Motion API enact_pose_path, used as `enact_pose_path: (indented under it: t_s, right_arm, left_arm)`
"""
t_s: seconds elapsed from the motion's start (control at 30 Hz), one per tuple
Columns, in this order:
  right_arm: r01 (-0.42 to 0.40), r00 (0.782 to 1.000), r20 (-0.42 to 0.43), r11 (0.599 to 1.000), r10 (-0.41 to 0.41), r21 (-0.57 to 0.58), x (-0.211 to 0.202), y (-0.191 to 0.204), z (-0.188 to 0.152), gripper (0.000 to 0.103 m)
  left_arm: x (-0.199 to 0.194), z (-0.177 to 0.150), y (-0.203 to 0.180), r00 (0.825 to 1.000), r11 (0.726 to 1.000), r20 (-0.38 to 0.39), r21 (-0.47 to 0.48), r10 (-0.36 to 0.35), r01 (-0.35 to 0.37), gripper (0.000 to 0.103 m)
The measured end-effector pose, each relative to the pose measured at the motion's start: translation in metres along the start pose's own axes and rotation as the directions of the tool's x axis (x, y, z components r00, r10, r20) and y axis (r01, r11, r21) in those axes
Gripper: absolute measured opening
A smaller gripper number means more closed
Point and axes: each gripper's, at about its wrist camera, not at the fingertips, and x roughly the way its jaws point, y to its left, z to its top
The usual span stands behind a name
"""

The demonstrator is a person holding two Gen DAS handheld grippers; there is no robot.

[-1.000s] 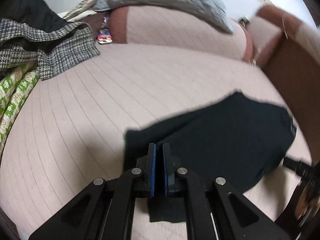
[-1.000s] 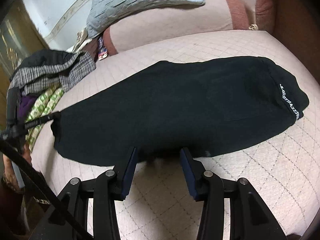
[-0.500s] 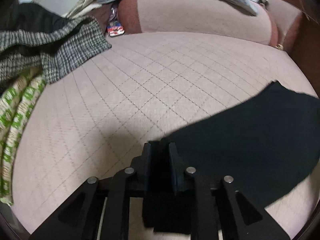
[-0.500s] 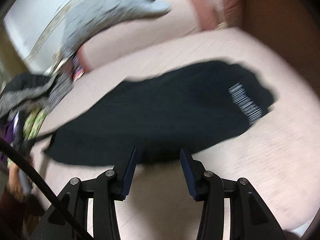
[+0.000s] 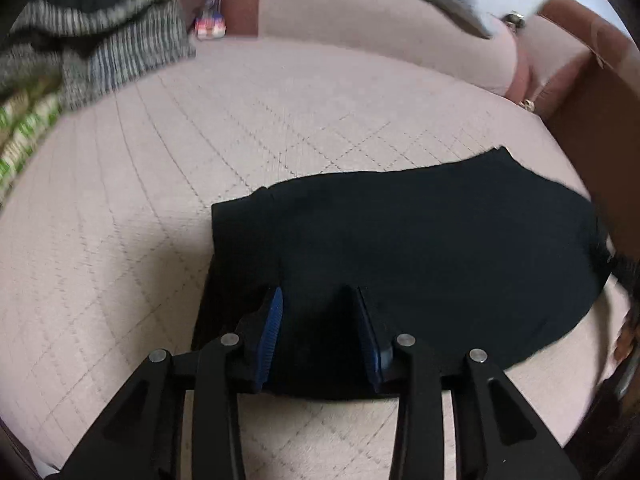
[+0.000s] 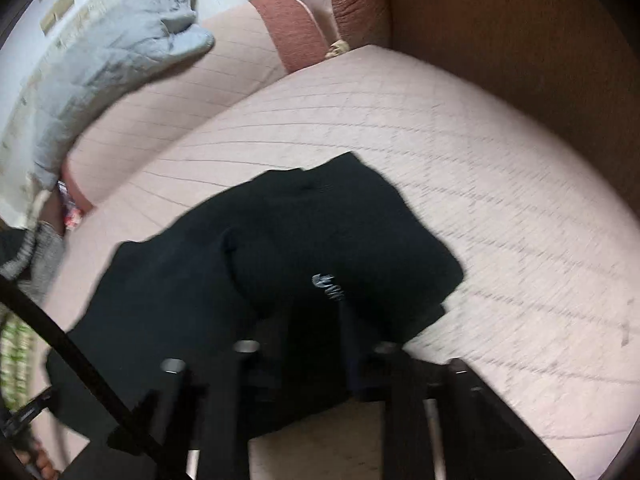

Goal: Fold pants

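The black pants (image 5: 420, 248) lie folded on the pink quilted bed; they also show in the right wrist view (image 6: 240, 264), with white lettering near the waistband. My left gripper (image 5: 318, 300) is open, its blue pads either side of the pants' near edge, holding nothing. My right gripper (image 6: 316, 320) is low over the waistband end. Its fingers are dark and blurred against the black cloth, so I cannot tell how its jaws stand.
A checked grey garment (image 5: 100, 60) and green-patterned cloth (image 5: 20, 140) lie at the left. A pink bolster (image 5: 380, 20) with a grey quilt (image 6: 100, 64) on it lies at the back. A brown wooden panel (image 6: 520, 60) borders the right.
My left gripper has opened and let go of the pants' end, now laid over toward the right. My right gripper has swung toward the waistband end, blurring the view.
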Motion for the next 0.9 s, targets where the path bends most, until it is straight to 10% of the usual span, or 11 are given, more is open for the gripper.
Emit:
enact_pose_path:
  t_s: [0.27,0.33,0.5,0.7,0.9]
  right_arm:
    - [0.174,0.984,0.069,0.976,-0.166,-0.132,-0.010,0.031,-0.004,0.032]
    - [0.189,0.978,0.116,0.971,-0.173,-0.148,-0.025,0.035,-0.011,0.048]
    - [0.163,0.979,0.164,0.949,-0.122,-0.269,-0.056,0.073,-0.028,0.049]
    - [-0.122,0.992,-0.020,0.872,0.128,-0.474,-0.060,0.182,-0.050,0.051]
    - [-0.445,0.887,-0.378,0.713,0.266,-0.542,-0.036,0.323,-0.073,0.061]
  left_arm:
    - [-0.026,-0.029,0.011,0.998,0.996,0.039,0.076,0.053,-0.056,0.036]
    - [-0.041,-0.033,0.030,0.997,1.000,0.079,0.013,0.020,-0.021,0.036]
    - [-0.051,-0.034,0.096,0.991,0.976,0.130,-0.217,0.008,0.020,0.036]
    - [-0.046,-0.036,0.090,0.984,0.969,0.151,-0.212,-0.098,0.129,0.037]
    - [-0.029,-0.040,0.090,0.963,0.923,0.117,-0.276,-0.243,0.267,0.043]
